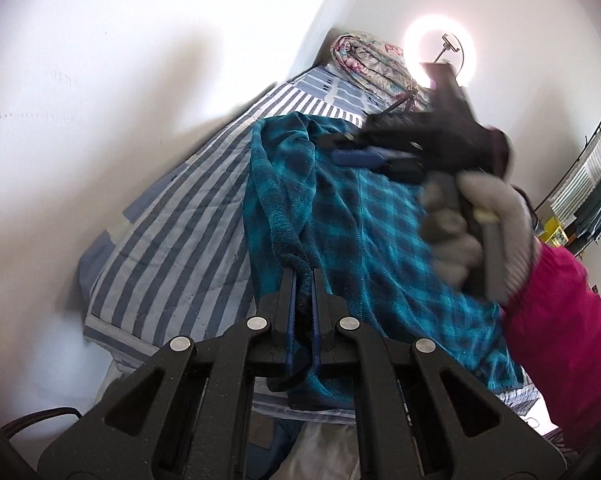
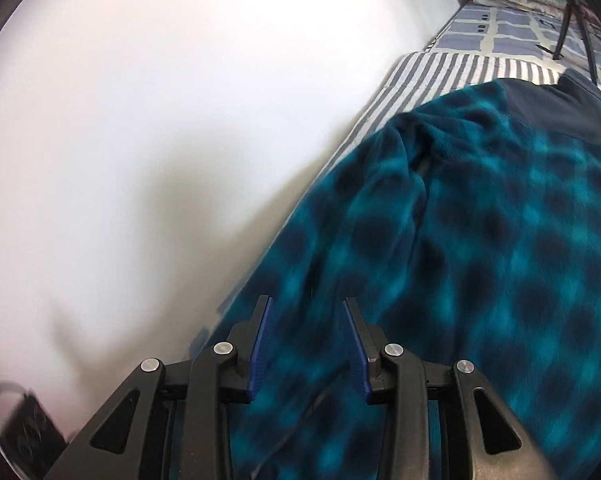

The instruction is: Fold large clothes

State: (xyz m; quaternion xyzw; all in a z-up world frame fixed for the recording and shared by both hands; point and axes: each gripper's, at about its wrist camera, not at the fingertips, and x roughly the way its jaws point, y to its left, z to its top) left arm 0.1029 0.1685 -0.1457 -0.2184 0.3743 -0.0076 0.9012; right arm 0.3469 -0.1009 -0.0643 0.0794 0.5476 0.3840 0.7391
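1. On the striped bed cover [image 1: 172, 216], hard against a white wall [image 1: 100, 100], lies the teal checked fleece garment [image 1: 364, 216], rumpled and spread along the mattress.
2. Left gripper [image 1: 301, 276] is clamped down: its blue-padded fingers are drawn close together with a dark-trimmed edge of the fleece pinched between them, and the fabric rises in a ridge away from the tips.
3. Over in the left wrist view, the right gripper [image 1: 352, 150] hangs above the far part of the garment, gripped by a grey-gloved hand [image 1: 472, 236] with a magenta sleeve [image 1: 560, 328] behind it. It's blurred there.
4. Right wrist view settles the matter: the right gripper [image 2: 307, 312] has its fingers spread well apart, blue pads [image 2: 260, 344] facing each other, nothing between them. The checked fleece [image 2: 480, 260] fills the frame just beyond and below the tips; whether they touch the cloth I cannot tell through the blur.
5. At the head of the bed, a rolled floral quilt [image 1: 372, 68] sits against the wall, with a glowing ring light [image 1: 440, 56] beside it.
6. Far right, dark clothes hang on a rack [image 1: 592, 196].
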